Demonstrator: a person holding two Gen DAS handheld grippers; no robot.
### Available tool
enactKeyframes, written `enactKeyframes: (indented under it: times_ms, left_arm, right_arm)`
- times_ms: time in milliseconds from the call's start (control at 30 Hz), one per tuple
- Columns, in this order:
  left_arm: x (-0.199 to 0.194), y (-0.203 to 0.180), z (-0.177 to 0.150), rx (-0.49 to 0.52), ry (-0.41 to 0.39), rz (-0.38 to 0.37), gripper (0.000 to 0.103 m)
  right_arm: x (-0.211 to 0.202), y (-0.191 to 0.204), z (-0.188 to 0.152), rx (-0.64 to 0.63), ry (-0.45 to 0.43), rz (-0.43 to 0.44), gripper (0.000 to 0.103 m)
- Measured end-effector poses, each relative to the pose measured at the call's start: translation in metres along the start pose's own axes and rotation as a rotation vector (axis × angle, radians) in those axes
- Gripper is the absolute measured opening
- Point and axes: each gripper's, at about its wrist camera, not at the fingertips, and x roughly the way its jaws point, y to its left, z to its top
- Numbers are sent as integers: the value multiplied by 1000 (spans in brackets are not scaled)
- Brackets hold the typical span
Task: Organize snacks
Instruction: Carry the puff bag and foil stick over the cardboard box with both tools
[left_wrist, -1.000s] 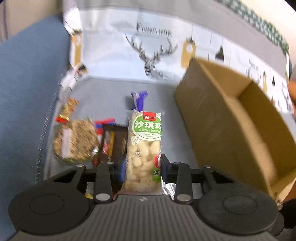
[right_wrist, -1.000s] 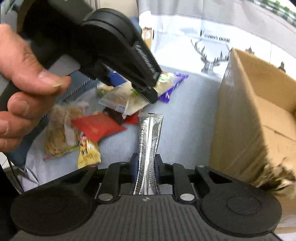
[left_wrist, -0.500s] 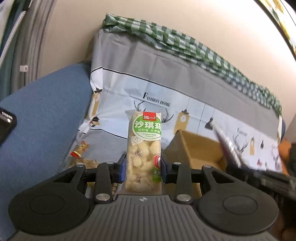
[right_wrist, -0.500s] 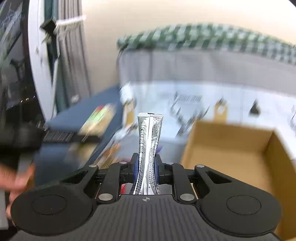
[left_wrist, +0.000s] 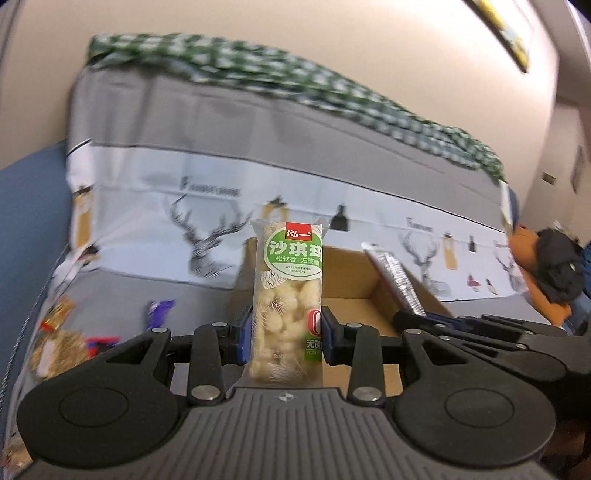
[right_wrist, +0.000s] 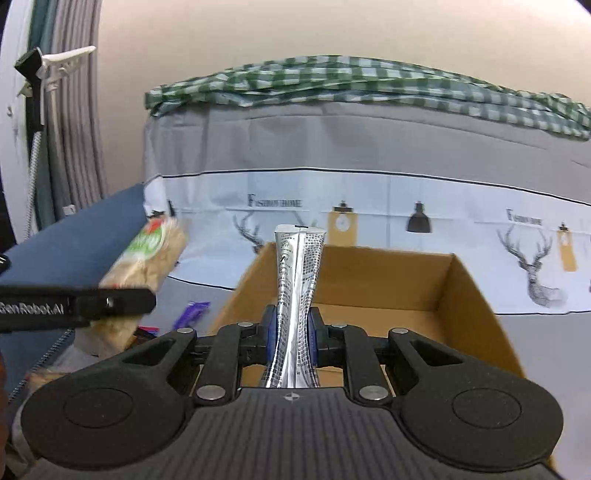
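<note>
My left gripper (left_wrist: 286, 334) is shut on a clear snack pack with a green label (left_wrist: 288, 295), held upright in front of the open cardboard box (left_wrist: 354, 306). My right gripper (right_wrist: 293, 334) is shut on a silver foil snack stick (right_wrist: 297, 295), held upright over the near edge of the box (right_wrist: 369, 288). In the left wrist view the right gripper (left_wrist: 410, 314) and its silver stick (left_wrist: 395, 277) are over the box at the right. In the right wrist view the left gripper (right_wrist: 118, 301) and its pack (right_wrist: 147, 258) are at the left, beside the box.
Loose snacks lie on the grey sofa seat left of the box: a purple wrapper (left_wrist: 159, 310), a grain cake pack (left_wrist: 55, 350), red wrappers (left_wrist: 99, 341). A deer-print cover (right_wrist: 369, 206) lines the sofa back. A blue armrest (right_wrist: 74, 236) is at left.
Both grippers rose from the snack pile on the seat with their snacks and moved to the box. The right gripper now hangs over the box's near edge.
</note>
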Motion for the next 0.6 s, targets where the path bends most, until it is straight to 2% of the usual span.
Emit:
enactKeyframes:
  times_ms: [267, 600]
  left_arm:
    - [13, -31, -15, 53, 13, -74, 40]
    - [21, -42, -22, 48, 26, -62, 40]
  right_arm:
    - [0, -37, -1, 90, 18, -92, 17]
    - [-5, -57, -7, 143, 1, -146, 17]
